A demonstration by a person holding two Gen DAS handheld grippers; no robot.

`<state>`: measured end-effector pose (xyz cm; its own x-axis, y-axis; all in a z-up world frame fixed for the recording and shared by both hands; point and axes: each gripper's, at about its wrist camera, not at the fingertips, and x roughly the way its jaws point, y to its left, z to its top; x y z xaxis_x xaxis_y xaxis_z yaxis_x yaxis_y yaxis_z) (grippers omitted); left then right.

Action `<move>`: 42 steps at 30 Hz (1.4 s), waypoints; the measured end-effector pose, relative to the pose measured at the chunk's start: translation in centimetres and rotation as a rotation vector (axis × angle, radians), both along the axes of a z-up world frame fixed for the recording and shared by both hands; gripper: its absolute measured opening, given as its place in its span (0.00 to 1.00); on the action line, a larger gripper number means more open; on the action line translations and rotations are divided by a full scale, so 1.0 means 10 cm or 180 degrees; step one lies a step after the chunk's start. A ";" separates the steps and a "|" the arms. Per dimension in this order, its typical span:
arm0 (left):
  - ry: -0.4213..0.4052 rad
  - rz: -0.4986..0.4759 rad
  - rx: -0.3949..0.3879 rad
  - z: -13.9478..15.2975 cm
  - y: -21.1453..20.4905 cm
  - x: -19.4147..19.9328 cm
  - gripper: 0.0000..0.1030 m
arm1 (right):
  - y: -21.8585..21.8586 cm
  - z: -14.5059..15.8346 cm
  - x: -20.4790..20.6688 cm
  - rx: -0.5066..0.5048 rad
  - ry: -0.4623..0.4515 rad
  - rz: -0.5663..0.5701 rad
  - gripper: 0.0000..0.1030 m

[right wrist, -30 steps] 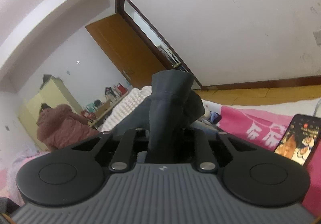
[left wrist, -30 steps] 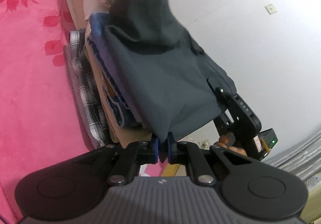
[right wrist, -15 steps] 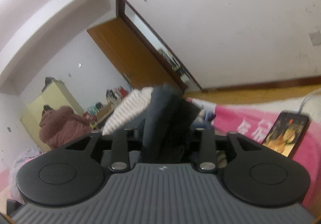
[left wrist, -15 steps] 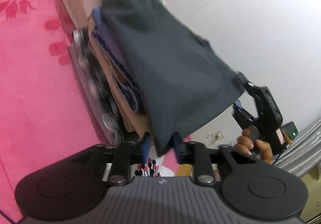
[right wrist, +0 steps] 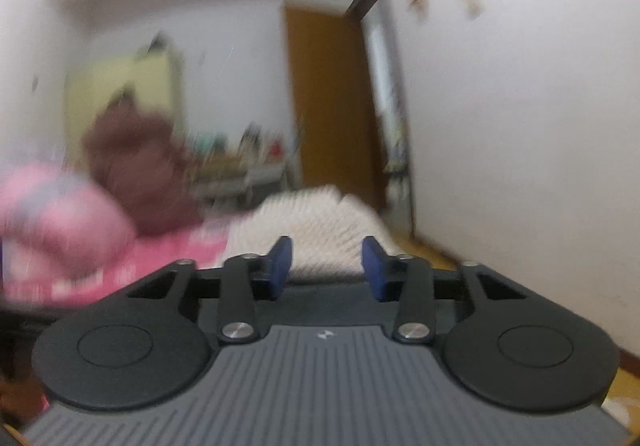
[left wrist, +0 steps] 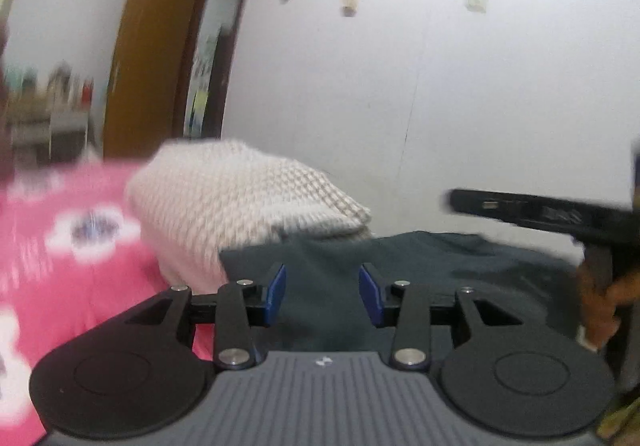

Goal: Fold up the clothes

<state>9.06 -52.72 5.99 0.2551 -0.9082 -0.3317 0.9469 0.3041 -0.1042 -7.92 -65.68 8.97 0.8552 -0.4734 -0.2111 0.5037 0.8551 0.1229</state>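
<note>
The dark grey garment (left wrist: 400, 258) lies flat just ahead of my left gripper (left wrist: 322, 294), whose blue pads stand apart with nothing clamped; the cloth shows through the gap. A cream knitted item (left wrist: 240, 202) rests behind it. At the right of that view, a hand holds the other gripper (left wrist: 560, 214) above the garment. My right gripper (right wrist: 327, 266) is open too, its blue pads wide apart over the dark garment's edge (right wrist: 328, 288), with the cream knit (right wrist: 316, 226) beyond. Both views are blurred.
A pink floral bedspread (left wrist: 60, 246) covers the bed on the left. A person in a brown coat (right wrist: 132, 170) is at the far side of the room near a yellow-green wardrobe (right wrist: 120, 86). A wooden door (right wrist: 328, 98) and white walls stand behind.
Both grippers have let go of the dark garment, and their jaws have opened. The garment now lies flat on the pile, and both cameras have swung up toward the room.
</note>
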 end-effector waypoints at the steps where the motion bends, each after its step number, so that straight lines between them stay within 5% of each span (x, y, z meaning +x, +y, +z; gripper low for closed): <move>1: 0.0068 0.0042 0.0110 -0.08 -0.09 0.04 0.40 | -0.09 -0.03 0.17 0.0035 0.0158 0.0060 0.28; 7: 0.0682 0.0242 0.0407 -0.56 -0.30 0.29 0.37 | -0.47 -0.42 0.91 0.0331 0.1044 0.0241 0.27; 11: 0.0593 0.0212 0.0315 -0.55 -0.21 0.28 0.37 | -0.42 -0.63 1.00 0.0366 0.1269 0.0258 0.27; 16: 0.0057 0.0030 -0.0003 -0.37 0.02 0.11 0.43 | -0.35 -0.41 0.98 0.0240 0.1233 0.0347 0.28; 18: -0.0075 0.0089 0.0070 -0.34 -0.07 0.10 0.44 | -0.33 -0.30 0.96 0.0204 0.1176 0.0393 0.28; 23: 0.0421 0.0230 0.0399 -0.57 -0.37 0.44 0.45 | -0.71 -0.24 0.97 0.0464 0.1101 0.0156 0.28; 28: 0.1114 0.0190 0.0348 -0.74 -0.37 0.68 0.48 | -1.02 -0.53 1.00 0.0836 0.1207 0.0013 0.28; 32: 0.1370 0.0196 0.0363 -0.79 -0.33 0.79 0.52 | -1.01 -0.56 1.08 0.0758 0.1345 0.0002 0.28; 38: 0.0518 0.0342 0.0090 -0.55 -0.04 0.43 0.49 | -0.96 -0.60 1.07 0.0681 0.1353 0.0021 0.29; 42: 0.0079 0.0130 -0.0086 -0.36 -0.10 0.27 0.49 | -0.99 -0.62 1.02 0.0754 0.1245 0.0047 0.29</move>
